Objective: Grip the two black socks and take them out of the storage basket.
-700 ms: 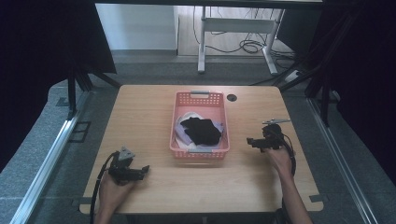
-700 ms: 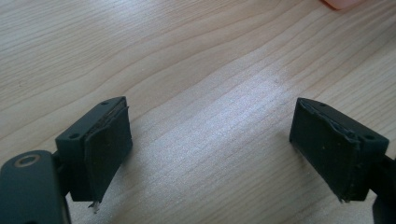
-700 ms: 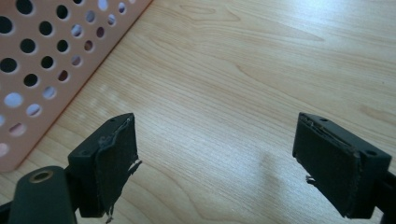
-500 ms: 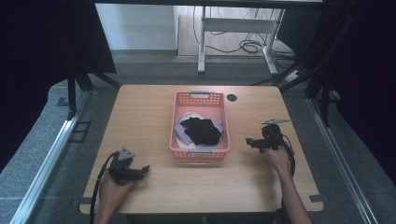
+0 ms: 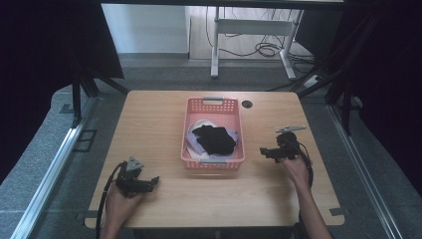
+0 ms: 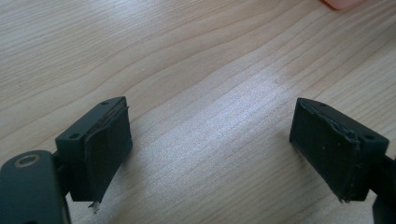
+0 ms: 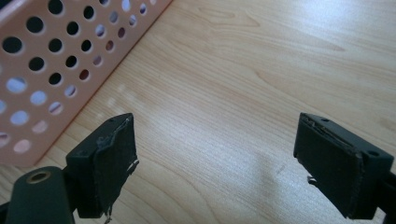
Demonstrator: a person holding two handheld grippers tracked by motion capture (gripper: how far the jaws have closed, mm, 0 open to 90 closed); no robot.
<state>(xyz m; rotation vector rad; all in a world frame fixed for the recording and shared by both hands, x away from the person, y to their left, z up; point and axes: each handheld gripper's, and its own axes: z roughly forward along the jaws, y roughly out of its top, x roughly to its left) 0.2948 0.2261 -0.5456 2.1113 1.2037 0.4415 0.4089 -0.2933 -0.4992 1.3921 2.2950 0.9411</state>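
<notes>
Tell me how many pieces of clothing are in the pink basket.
2 can be seen in the pink basket: a black garment on top and a pale lavender garment under it. More may be hidden beneath.

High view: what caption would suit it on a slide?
A person's two open grippers, left gripper and right gripper, flank a pink basket of clothes.
</notes>
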